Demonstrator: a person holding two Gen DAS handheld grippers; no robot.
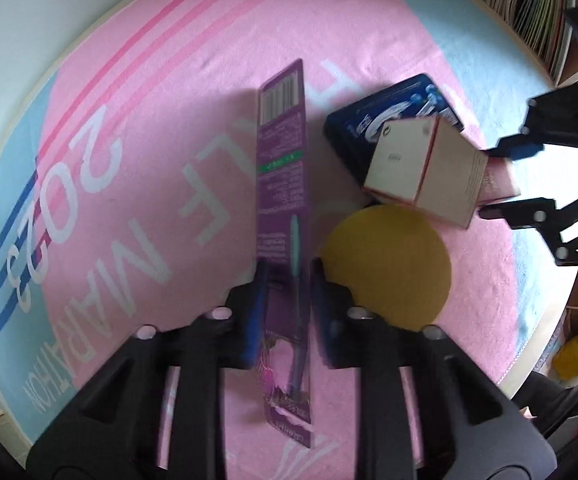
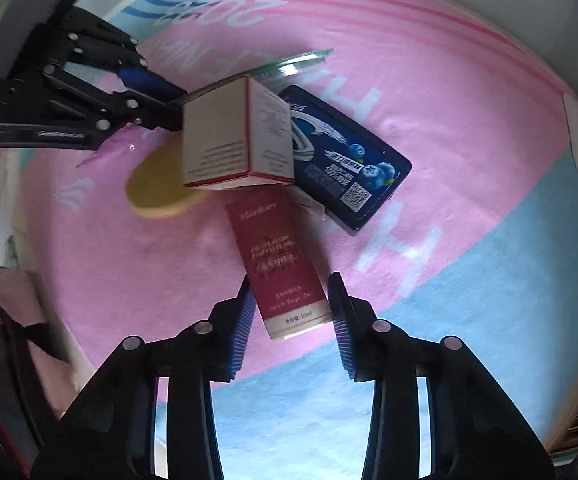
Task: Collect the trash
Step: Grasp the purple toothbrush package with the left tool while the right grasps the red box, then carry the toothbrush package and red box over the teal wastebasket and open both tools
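Purple card pack, light and stiff, seemingly pinched edgewise by left hand-held gripper; right hand-held gripper spread around red carton.

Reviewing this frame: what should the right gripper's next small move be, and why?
Probably close the right gripper on the red carton. Its near end already lies between the open fingers, with a gap showing on the right side. The left gripper already straddles the purple package.

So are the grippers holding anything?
The left gripper seems to pinch the purple package by its long edges, near its lower end. The right gripper straddles the red box at its near end; grip unclear.
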